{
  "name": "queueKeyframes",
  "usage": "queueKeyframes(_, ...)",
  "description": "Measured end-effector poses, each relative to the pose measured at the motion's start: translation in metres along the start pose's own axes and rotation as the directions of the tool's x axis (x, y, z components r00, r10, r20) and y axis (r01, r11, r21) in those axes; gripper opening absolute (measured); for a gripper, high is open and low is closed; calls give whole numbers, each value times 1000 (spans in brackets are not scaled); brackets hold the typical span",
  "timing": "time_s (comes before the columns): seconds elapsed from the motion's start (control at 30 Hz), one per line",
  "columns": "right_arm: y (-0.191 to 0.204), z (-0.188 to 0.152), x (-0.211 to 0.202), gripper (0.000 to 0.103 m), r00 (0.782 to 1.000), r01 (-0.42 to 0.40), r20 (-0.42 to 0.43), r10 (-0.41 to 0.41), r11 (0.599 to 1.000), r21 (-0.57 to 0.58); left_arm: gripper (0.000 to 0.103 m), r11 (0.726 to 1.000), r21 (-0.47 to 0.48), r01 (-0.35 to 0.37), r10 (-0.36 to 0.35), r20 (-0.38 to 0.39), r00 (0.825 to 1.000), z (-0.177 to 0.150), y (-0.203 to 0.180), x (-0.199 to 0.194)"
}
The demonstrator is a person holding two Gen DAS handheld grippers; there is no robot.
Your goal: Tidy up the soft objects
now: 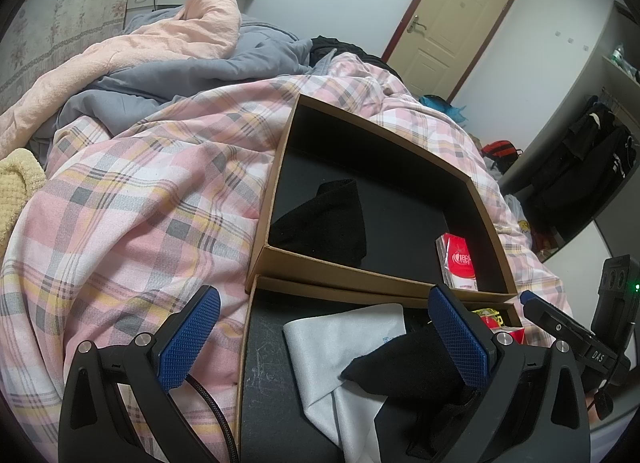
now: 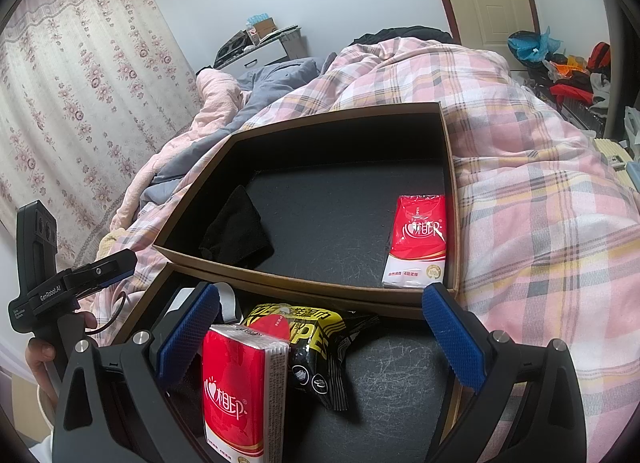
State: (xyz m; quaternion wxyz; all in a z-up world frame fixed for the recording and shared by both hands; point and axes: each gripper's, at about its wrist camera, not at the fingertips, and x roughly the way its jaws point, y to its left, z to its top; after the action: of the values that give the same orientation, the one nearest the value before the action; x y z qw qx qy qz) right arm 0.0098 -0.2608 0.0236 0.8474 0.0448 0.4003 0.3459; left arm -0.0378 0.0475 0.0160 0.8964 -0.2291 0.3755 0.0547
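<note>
Two brown cardboard boxes with black insides lie on the plaid bed. The far box holds a black sock at its left and a red tissue pack at its right. In the near box lie a grey cloth, another black sock, a red tissue pack and a black-and-yellow packet. My left gripper hangs open over the cloth, its right pad against the sock. My right gripper is open around the tissue pack and packet.
The pink plaid quilt spreads around the boxes, with peach and grey bedding behind. A door and clutter on the floor lie at the far right. A hand holds the left gripper's handle.
</note>
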Motion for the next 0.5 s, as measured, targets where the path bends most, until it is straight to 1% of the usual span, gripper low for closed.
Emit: queueKeyframes(0.5,0,0,0,101,1000,0,0,0,1000,0,103,1000,-1,-4,4,0,1000,1,1,1)
